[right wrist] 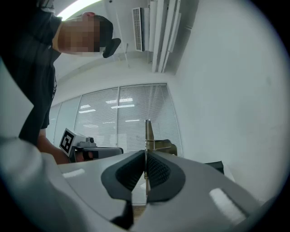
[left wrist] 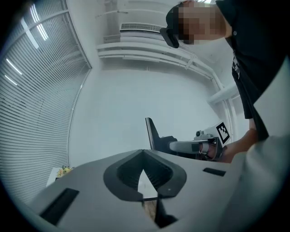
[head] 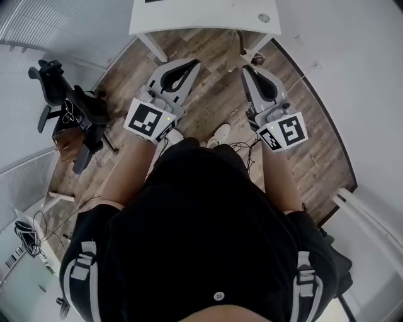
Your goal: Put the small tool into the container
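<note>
No small tool and no container show in any view. My left gripper (head: 192,64) is held in front of the person's body, pointing towards the white table (head: 189,16), its jaws closed tip to tip on nothing. My right gripper (head: 246,70) is beside it, also shut and empty. In the left gripper view the left gripper (left wrist: 143,152) points up at a white wall, with the right gripper (left wrist: 199,146) off to its right. In the right gripper view the right gripper (right wrist: 145,152) faces window blinds, and the left gripper (right wrist: 90,149) shows at its left.
A black office chair (head: 69,107) stands on the wooden floor (head: 214,94) at the left. A small round object (head: 264,17) lies on the white table. The person's shoes (head: 220,133) and some cables (head: 245,148) are below the grippers. A white surface (head: 371,220) sits at the lower right.
</note>
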`<state>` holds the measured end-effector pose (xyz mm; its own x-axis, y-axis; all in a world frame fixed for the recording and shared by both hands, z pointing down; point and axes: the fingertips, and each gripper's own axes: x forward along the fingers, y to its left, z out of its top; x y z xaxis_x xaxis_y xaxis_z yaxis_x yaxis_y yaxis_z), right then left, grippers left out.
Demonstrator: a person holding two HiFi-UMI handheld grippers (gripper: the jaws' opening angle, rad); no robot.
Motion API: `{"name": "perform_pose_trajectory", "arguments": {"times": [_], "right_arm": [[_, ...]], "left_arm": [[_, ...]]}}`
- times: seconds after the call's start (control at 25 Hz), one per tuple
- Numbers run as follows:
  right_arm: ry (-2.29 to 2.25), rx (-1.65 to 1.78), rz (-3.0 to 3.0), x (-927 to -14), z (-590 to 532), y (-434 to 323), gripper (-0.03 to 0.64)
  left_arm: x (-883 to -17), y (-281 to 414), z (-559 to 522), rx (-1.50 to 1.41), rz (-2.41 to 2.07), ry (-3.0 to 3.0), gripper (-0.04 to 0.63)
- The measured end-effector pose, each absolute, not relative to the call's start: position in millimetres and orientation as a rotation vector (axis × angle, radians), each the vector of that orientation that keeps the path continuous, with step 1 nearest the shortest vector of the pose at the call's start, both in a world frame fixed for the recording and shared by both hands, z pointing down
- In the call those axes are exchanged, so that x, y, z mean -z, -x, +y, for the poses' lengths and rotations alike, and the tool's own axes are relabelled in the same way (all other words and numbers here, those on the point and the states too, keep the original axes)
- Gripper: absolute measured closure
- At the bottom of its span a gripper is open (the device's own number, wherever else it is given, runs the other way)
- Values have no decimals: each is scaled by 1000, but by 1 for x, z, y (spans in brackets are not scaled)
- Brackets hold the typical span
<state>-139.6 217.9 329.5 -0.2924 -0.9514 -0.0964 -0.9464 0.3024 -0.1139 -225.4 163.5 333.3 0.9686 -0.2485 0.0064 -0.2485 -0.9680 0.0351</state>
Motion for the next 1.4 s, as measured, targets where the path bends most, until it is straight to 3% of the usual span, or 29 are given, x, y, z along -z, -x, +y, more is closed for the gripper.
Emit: {"name": "perform_pose_trajectory", "arguments": {"times": [1.4], "right_arm": [[1779,66,2413,-344,223,-19,603]], "left_arm": [[-347,79,169,12,-455,-3063,588]]}}
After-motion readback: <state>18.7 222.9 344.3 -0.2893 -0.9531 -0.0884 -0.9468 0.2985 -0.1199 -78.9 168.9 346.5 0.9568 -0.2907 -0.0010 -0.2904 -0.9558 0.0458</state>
